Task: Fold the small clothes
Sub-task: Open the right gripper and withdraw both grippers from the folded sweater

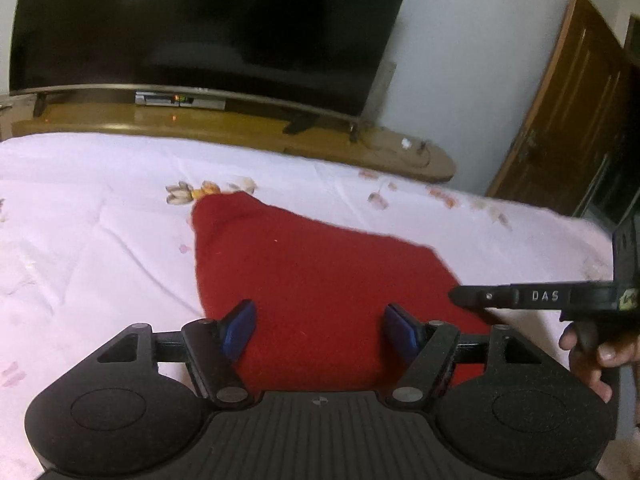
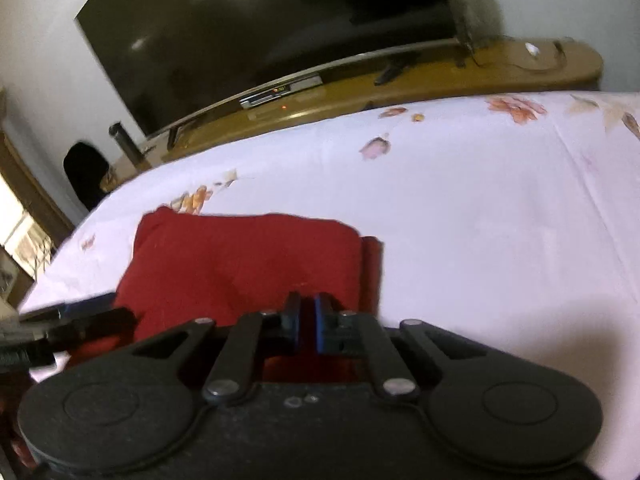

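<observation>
A red cloth [image 1: 320,272] lies partly folded on a white flowered bed sheet [image 1: 100,220]. My left gripper [image 1: 320,322] hovers over its near edge, blue pads wide apart, open, nothing pinched. In the left wrist view the right gripper [image 1: 456,295] comes in from the right, its tip at the cloth's right corner. In the right wrist view the red cloth [image 2: 240,256] shows a folded layer and a narrow strip at its right side. My right gripper [image 2: 307,312] is shut, with red fabric showing in the thin slit between its blue pads. The left gripper [image 2: 80,312] pokes in at the left edge.
A large dark television [image 1: 200,24] stands on a low wooden cabinet [image 1: 240,128] beyond the bed's far edge. A brown wooden door [image 1: 568,112] is at the right. A person's fingers [image 1: 592,356] grip the right tool's handle. Bare sheet [image 2: 480,220] stretches to the cloth's right.
</observation>
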`<action>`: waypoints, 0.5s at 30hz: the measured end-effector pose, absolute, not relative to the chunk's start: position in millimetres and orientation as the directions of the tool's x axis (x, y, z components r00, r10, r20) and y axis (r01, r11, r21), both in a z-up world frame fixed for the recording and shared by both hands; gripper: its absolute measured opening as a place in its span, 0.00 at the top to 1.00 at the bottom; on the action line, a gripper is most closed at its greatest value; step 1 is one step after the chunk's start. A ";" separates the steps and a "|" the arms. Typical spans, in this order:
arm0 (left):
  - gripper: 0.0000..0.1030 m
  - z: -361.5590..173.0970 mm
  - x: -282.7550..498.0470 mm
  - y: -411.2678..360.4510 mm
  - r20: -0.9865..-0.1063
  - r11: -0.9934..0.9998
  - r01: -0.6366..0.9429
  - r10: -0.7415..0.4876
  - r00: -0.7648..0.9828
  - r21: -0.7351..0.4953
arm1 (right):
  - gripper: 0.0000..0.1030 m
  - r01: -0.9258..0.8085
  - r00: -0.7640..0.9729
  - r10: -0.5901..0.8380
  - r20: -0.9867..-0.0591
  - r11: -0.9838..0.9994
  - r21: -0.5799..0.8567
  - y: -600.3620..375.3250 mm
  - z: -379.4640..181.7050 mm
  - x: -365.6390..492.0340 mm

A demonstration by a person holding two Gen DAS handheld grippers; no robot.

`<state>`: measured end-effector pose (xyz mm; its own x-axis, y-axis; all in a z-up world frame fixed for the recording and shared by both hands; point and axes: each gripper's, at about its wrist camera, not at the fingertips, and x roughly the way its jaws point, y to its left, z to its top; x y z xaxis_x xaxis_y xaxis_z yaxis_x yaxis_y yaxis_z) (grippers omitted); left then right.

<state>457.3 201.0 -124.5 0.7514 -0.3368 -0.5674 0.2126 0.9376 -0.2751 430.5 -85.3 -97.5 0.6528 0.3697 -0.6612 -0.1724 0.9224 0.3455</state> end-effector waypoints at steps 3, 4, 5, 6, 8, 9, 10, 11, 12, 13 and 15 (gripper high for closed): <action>0.31 -112.7 436.9 216.4 -0.522 0.926 0.195 -0.347 0.779 -0.324 | 0.86 -0.187 0.699 0.337 -0.631 0.937 0.294 -90.5 -75.9 407.5; 0.31 -111.0 428.8 219.6 -0.506 0.918 0.195 -0.357 0.785 -0.347 | 0.86 -0.200 0.705 0.345 -0.620 0.935 0.292 -91.9 -70.6 397.1; 0.31 -110.8 425.5 218.4 -0.499 0.908 0.201 -0.375 0.781 -0.368 | 0.86 -0.220 0.704 0.367 -0.608 0.927 0.304 -92.2 -66.7 387.0; 0.31 -111.5 420.7 216.9 -0.489 0.898 0.219 -0.398 0.776 -0.382 | 0.86 -0.246 0.701 0.388 -0.598 0.919 0.308 -90.7 -65.5 375.4; 0.31 -117.0 419.7 209.9 -0.509 0.896 0.238 -0.414 0.755 -0.375 | 0.85 -0.300 0.685 0.415 -0.599 0.910 0.288 -81.0 -69.3 363.1; 0.31 -124.8 423.0 202.4 -0.538 0.913 0.231 -0.387 0.749 -0.336 | 0.86 -0.320 0.673 0.414 -0.613 0.910 0.264 -72.8 -72.2 362.3; 0.31 -131.7 423.1 197.8 -0.548 0.924 0.237 -0.371 0.750 -0.300 | 0.89 -0.320 0.663 0.387 -0.641 0.920 0.224 -67.0 -80.5 363.0; 0.31 -135.8 422.8 194.9 -0.554 0.933 0.240 -0.354 0.753 -0.269 | 0.91 -0.300 0.651 0.352 -0.672 0.933 0.198 -63.0 -88.1 368.1; 0.31 -133.5 420.3 193.5 -0.557 0.937 0.241 -0.345 0.756 -0.253 | 0.92 -0.280 0.649 0.347 -0.676 0.936 0.212 -66.9 -94.0 372.2; 0.31 -127.9 415.9 193.3 -0.555 0.938 0.242 -0.341 0.759 -0.247 | 0.92 -0.260 0.645 0.357 -0.676 0.934 0.246 -70.7 -94.1 376.7; 0.31 -116.4 400.2 199.1 -0.534 0.935 0.245 -0.349 0.770 -0.258 | 0.87 -0.231 0.652 0.347 -0.674 0.938 0.259 -71.8 -81.1 375.1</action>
